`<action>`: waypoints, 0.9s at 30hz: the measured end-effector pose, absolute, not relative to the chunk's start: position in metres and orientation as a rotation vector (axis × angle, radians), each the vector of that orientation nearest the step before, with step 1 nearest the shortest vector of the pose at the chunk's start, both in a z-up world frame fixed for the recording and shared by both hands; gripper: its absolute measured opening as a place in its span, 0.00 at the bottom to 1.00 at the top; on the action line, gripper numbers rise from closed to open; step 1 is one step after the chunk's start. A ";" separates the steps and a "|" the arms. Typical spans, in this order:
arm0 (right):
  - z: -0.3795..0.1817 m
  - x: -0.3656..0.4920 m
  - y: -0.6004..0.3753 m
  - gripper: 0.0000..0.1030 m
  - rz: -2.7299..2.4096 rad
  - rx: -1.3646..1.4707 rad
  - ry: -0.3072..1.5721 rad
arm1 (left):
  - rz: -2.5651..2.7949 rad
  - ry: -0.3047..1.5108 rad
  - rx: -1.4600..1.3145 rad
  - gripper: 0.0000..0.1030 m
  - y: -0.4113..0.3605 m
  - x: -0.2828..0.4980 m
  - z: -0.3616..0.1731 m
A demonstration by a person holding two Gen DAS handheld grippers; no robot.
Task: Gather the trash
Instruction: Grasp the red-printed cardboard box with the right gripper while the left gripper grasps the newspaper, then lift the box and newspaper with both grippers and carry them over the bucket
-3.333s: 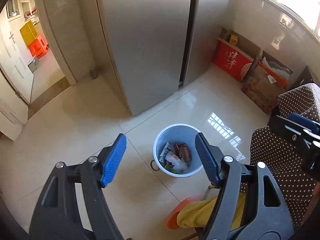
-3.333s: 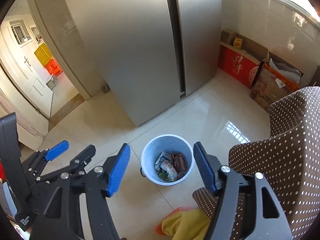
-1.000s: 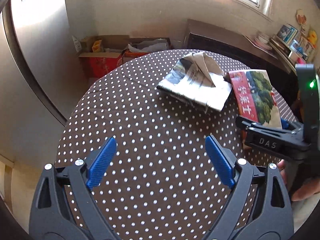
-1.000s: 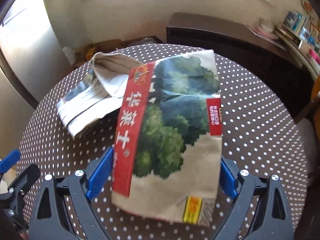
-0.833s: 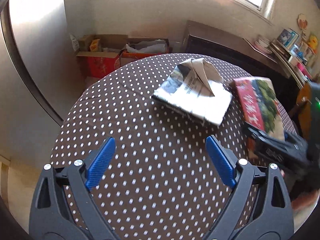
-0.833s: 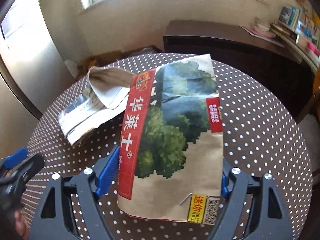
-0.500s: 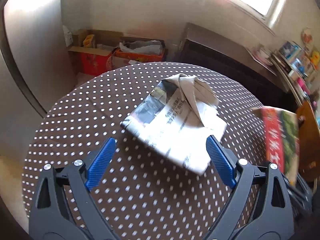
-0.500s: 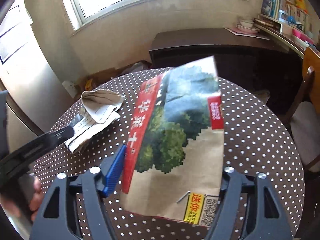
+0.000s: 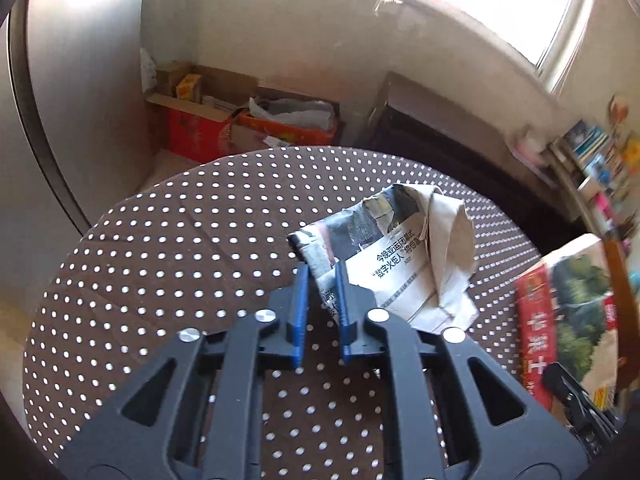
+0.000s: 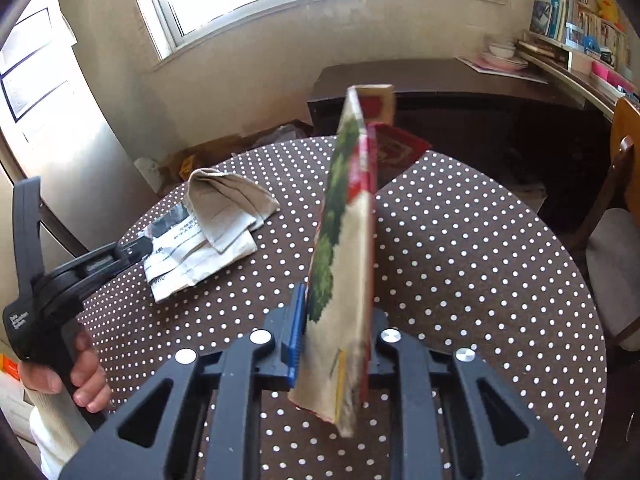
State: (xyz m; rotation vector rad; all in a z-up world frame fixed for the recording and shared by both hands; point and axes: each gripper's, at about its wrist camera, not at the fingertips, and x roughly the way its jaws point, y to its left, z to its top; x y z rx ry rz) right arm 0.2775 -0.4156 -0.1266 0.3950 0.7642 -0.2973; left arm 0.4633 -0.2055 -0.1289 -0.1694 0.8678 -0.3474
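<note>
A folded newspaper [image 9: 404, 264] lies on the round brown polka-dot table [image 9: 180, 248]. My left gripper [image 9: 321, 278] has its jaws closing, and the blue pads pinch the paper's near left corner. In the right wrist view the same newspaper [image 10: 212, 224] shows with the left gripper [image 10: 140, 246] at its edge, held by a hand [image 10: 86, 384]. My right gripper [image 10: 336, 308] is closing too; a red and green printed paper bag [image 10: 344, 240] stands squeezed on edge between its pads, above the table [image 10: 460, 260]. From the left wrist the bag [image 9: 572, 312] appears at the far right.
Open cardboard boxes [image 9: 248, 120] sit on the floor behind the table, beside a steel fridge [image 9: 80, 80]. A dark sideboard [image 10: 440, 92] runs under the window, with shelves of books [image 10: 580, 40] at the right. A wooden chair [image 10: 616, 208] stands at the table's right edge.
Both grippers went from wide open to nearly shut. The left one moved up to the newspaper and pinched its corner. The bag folded from flat to edge-on and rose in the right gripper.
</note>
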 end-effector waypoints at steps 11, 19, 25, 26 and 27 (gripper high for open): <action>-0.116 0.261 -0.398 0.18 -0.276 0.393 0.745 | -0.315 0.681 -0.121 0.05 -0.157 0.407 -0.081; -0.096 0.247 -0.360 0.18 -0.221 0.372 0.704 | -0.213 0.492 0.003 0.02 -0.127 0.356 -0.035; -0.081 0.239 -0.322 0.16 -0.167 0.337 0.676 | -0.146 0.437 0.016 0.02 -0.093 0.333 -0.018; -0.079 0.238 -0.316 0.15 -0.158 0.333 0.674 | -0.138 0.433 0.017 0.02 -0.087 0.330 -0.016; -0.077 0.237 -0.308 0.14 -0.146 0.328 0.671 | -0.132 0.428 0.018 0.02 -0.081 0.326 -0.014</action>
